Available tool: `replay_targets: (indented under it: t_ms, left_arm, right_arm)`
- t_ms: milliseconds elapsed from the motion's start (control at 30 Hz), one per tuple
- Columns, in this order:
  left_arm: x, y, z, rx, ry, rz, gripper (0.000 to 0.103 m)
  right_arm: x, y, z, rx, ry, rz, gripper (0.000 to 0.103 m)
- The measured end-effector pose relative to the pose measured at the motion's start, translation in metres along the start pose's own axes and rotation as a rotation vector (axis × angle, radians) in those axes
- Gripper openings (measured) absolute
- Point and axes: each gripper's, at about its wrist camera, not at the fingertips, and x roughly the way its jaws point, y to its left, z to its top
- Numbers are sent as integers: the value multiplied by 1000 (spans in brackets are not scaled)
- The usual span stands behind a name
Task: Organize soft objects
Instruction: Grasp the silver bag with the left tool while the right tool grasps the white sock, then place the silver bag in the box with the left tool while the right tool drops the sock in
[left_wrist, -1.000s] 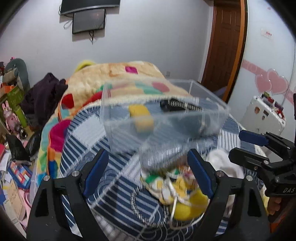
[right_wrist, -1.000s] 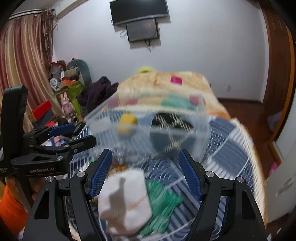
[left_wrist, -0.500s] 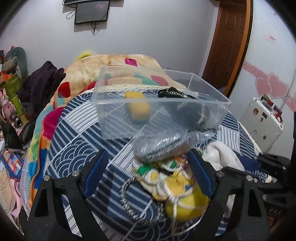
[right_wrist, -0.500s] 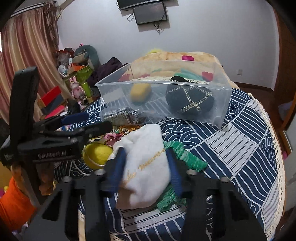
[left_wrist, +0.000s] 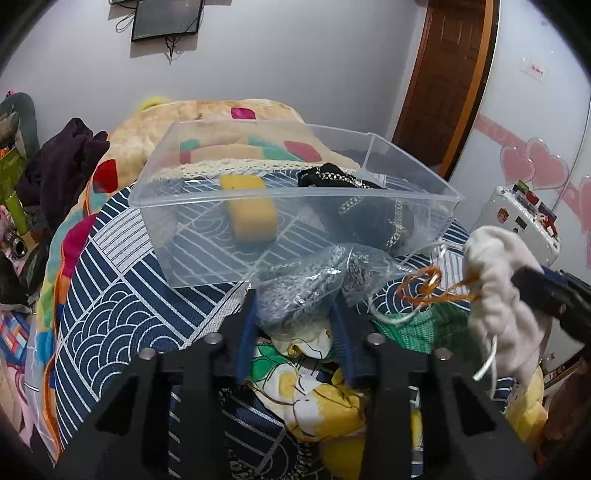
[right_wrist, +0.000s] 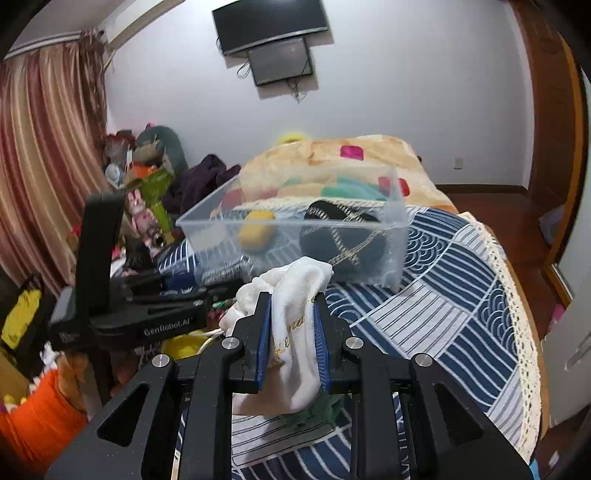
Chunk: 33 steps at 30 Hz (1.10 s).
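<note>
Right wrist view — right gripper (right_wrist: 292, 328) pinches white pouch (right_wrist: 295, 332); left gripper (left_wrist: 295, 321) clamps clear bag (left_wrist: 314, 284).

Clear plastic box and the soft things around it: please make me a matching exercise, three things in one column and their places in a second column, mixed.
Things:
1. yellow sponge
2. white drawstring pouch
3. bagged grey item

Places:
A. between the fingers of the left gripper
B. inside the clear plastic box
C. between the fingers of the right gripper

Pairs: 1-B, 2-C, 3-A
</note>
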Motion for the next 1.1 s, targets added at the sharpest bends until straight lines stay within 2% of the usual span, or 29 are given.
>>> replay_targets:
  t_ms: [233, 500, 700, 933, 1100]
  left_arm:
    - [-19, 2, -1, -6, -39, -10, 25]
    - [-60, 4, 10, -10, -127, -11, 24]
    - [-80, 9, 30, -15, -198, 17, 24]
    - [-71, 21, 53, -25, -212, 80, 24]
    - [-50, 33, 59, -60, -177, 103, 24]
  right_arm:
    - [-10, -5, 17, 8, -48, -31, 19]
    - [-17, -13, 33, 29, -101, -56, 19]
    - [-22, -8, 62, 16, -184, -67, 19]
    - [-8, 4, 90, -26, -251, -100, 19]
    - [19, 11, 100, -47, -228, -121, 19]
